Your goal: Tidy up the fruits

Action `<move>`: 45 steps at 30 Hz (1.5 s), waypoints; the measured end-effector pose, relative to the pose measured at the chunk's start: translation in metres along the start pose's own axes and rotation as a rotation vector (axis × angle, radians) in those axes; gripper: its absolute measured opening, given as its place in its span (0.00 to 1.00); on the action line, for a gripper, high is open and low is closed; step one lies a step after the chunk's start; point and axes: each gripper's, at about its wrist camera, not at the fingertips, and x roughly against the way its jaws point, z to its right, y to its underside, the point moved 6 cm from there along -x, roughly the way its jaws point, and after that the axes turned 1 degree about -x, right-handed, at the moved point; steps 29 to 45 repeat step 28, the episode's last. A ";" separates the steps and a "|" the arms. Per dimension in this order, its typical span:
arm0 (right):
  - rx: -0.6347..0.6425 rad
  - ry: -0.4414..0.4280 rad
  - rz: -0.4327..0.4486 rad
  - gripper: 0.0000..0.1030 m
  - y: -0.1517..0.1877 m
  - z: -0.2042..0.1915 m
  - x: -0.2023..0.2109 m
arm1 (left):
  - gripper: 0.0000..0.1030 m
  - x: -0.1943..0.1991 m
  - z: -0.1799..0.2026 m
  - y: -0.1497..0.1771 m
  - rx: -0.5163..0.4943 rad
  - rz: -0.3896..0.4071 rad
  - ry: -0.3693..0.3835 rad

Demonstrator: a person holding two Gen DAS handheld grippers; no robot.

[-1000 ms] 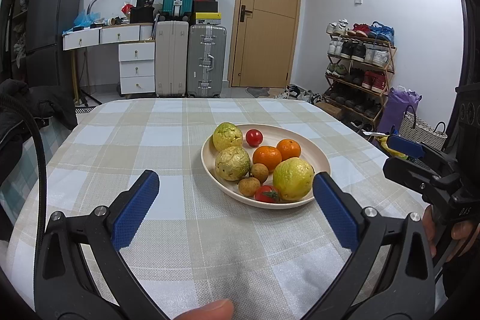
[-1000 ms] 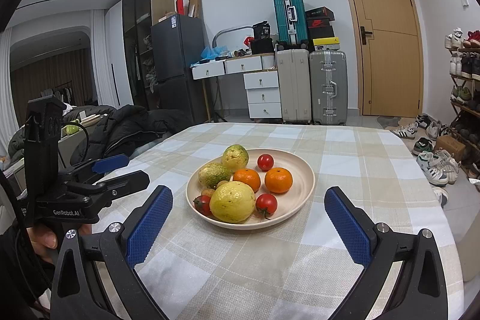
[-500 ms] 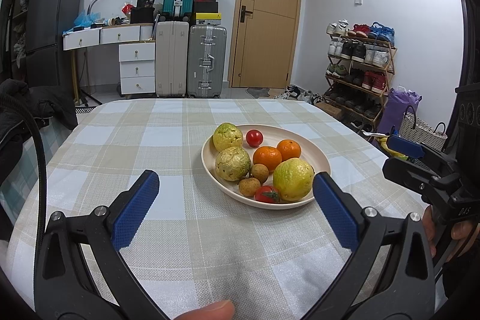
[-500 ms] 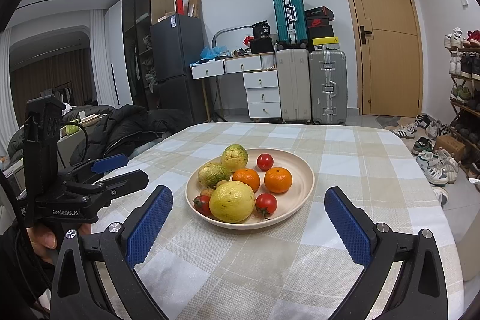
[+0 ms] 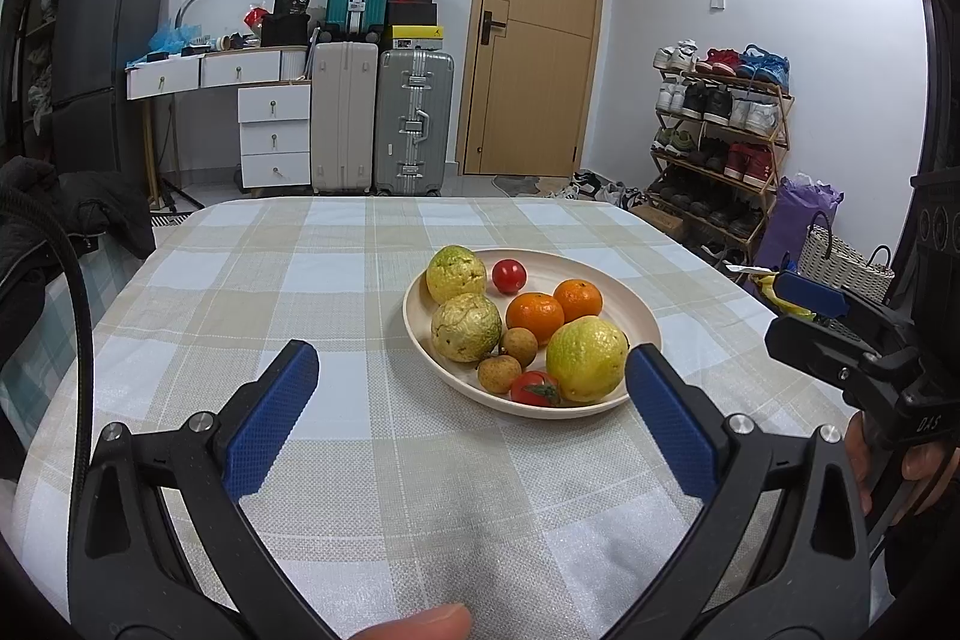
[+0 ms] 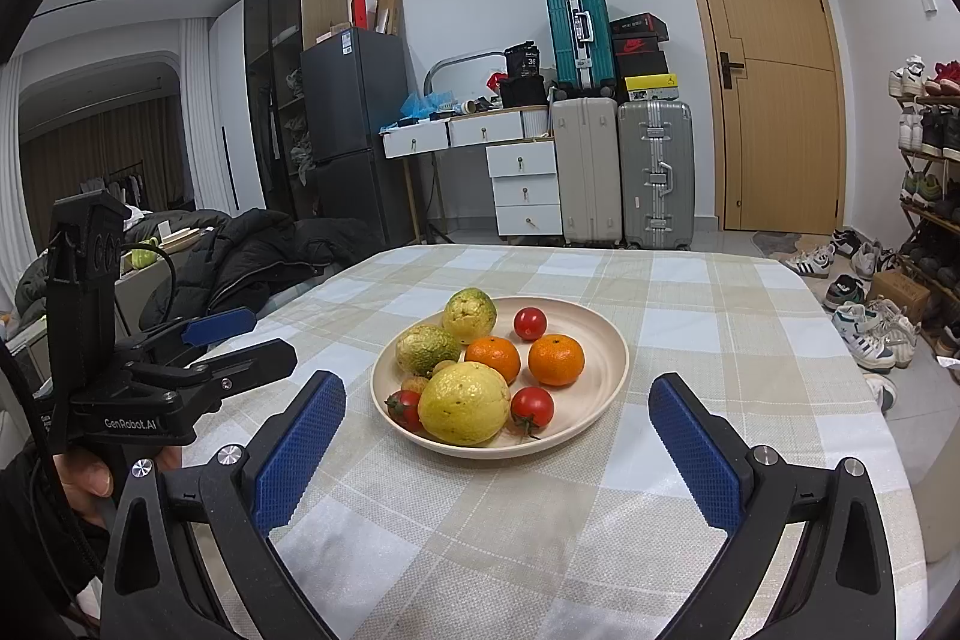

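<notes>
A cream plate (image 5: 645, 325) (image 6: 606, 340) on the checked tablecloth holds three yellow-green guavas (image 5: 586, 358) (image 6: 463, 403), two oranges (image 5: 534, 319) (image 6: 555, 359), small red tomatoes (image 5: 509, 275) (image 6: 531, 406) and two brown longans (image 5: 518, 346). My left gripper (image 5: 474, 376) is open and empty, hovering in front of the plate's near left side. My right gripper (image 6: 498, 400) is open and empty, in front of the plate. Each gripper shows in the other's view, the right one (image 5: 804, 307) at the table's right, the left one (image 6: 240, 337) at its left.
The table (image 5: 300, 340) carries a beige and white checked cloth. Black jackets (image 6: 252, 250) lie beyond its left edge. Behind it stand suitcases (image 5: 384, 118), white drawers (image 5: 273, 136), a dark fridge (image 6: 354, 130), a wooden door (image 5: 540, 28) and a shoe rack (image 5: 720, 130).
</notes>
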 end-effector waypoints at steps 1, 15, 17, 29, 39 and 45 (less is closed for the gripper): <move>0.000 0.001 0.000 1.00 0.000 0.000 0.000 | 0.99 0.000 0.000 0.000 0.000 0.000 0.001; 0.001 0.000 0.000 1.00 0.000 0.000 0.000 | 0.99 0.000 0.000 0.000 -0.002 -0.001 0.002; 0.001 0.000 -0.001 1.00 0.000 0.000 0.000 | 0.99 0.001 0.000 0.000 -0.001 0.000 0.002; 0.001 0.000 -0.002 1.00 0.000 0.000 0.000 | 0.99 0.000 0.003 0.001 0.005 0.001 0.001; 0.001 0.000 -0.002 1.00 0.000 0.000 0.000 | 0.99 0.000 0.003 0.001 0.005 0.001 0.001; 0.001 0.000 -0.002 1.00 0.000 0.000 0.000 | 0.99 0.000 0.003 0.001 0.005 0.001 0.001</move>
